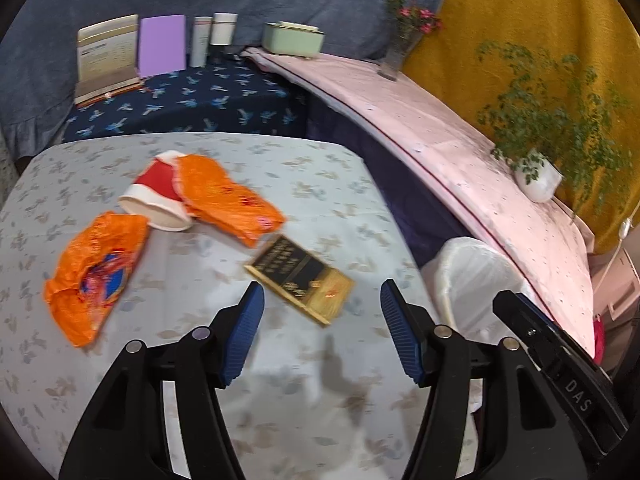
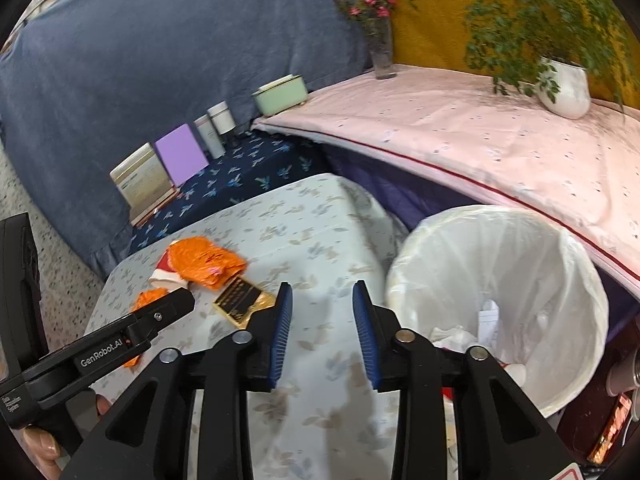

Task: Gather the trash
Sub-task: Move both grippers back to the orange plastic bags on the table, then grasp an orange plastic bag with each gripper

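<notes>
Left tongs (image 1: 322, 320) are standing wide apart over the tabletop (image 1: 280, 380), gripping nothing. Right tongs (image 2: 322, 316) are gaping more narrowly, also empty, hovering at the tabletop edge with the trash bin (image 2: 580, 264) at their 3 o'clock.

Progress, as judged: partly done. The white-lined bin is already holding some crumpled white paper at its bottom. Four pieces are still lying on the tabletop:
- black-and-gold flat packet (image 1: 302, 278), nearest, just beyond the left tongs at 12 o'clock;
- orange wrapper (image 1: 94, 272) at 10 o'clock;
- red-and-white paper cup (image 1: 154, 196) lying on its side, farther off at 11 o'clock;
- second orange wrapper (image 1: 228, 200) touching the cup.

Surface: pale cloth with a faded leaf print, sitting flat. Beyond it, a lower surface in navy floral cloth is carrying a stand-up calendar (image 1: 106, 60), a purple card (image 1: 162, 46) and two white canisters (image 1: 214, 36). At 1–2 o'clock a pink-covered ledge (image 1: 460, 140) is bearing a mint-green box (image 1: 292, 38), a flower vase (image 1: 400, 48) and a potted plant (image 1: 538, 178). Blue and mustard drapes are hanging behind.
</notes>
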Demonstrator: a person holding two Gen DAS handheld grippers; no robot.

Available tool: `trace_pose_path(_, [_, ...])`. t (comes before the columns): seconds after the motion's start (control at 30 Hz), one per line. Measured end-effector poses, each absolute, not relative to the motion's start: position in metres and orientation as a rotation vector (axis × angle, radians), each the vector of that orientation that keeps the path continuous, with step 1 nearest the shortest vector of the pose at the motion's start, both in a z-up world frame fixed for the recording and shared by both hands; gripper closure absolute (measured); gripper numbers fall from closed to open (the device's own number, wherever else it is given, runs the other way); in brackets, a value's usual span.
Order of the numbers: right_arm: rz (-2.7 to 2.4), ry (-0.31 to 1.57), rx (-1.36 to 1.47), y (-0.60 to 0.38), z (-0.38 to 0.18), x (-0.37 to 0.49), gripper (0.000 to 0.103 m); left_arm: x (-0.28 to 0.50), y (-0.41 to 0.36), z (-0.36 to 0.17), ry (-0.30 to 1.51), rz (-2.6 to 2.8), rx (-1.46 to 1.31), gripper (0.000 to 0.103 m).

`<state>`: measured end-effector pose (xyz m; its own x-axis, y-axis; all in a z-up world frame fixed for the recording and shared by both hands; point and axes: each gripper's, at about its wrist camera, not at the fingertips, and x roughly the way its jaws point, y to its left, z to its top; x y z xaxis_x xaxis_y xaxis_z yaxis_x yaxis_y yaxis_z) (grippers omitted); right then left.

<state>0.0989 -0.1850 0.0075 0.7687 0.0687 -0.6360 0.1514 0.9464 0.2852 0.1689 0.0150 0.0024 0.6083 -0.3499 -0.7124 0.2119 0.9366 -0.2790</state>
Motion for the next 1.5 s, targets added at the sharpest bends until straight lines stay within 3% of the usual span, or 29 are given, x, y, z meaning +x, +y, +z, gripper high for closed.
trace_pose_path(0.5, [0.101,0.763,0.227,-0.085,-0.004,0.139,0.065,0.181,0.130,-0.023,0.867,-0.062,-0.181,0.027])
trace_pose_path(0.7, [0.121,0.768,0.169,-0.057,-0.007,0.156,0.049,0.186,0.162,-0.034,0.879,0.007,-0.186,0.014])
trace_pose_path(1.23, [0.132,0.813,0.017,-0.019,-0.034,0.217,0.039,0.211,0.189,-0.071,0.985,0.037,-0.180,0.014])
trace_pose_path(1.5, [0.127,0.844,-0.025,-0.016,-0.049,0.247,0.039,0.221,0.186,-0.080,1.009,0.017,-0.194,0.016])
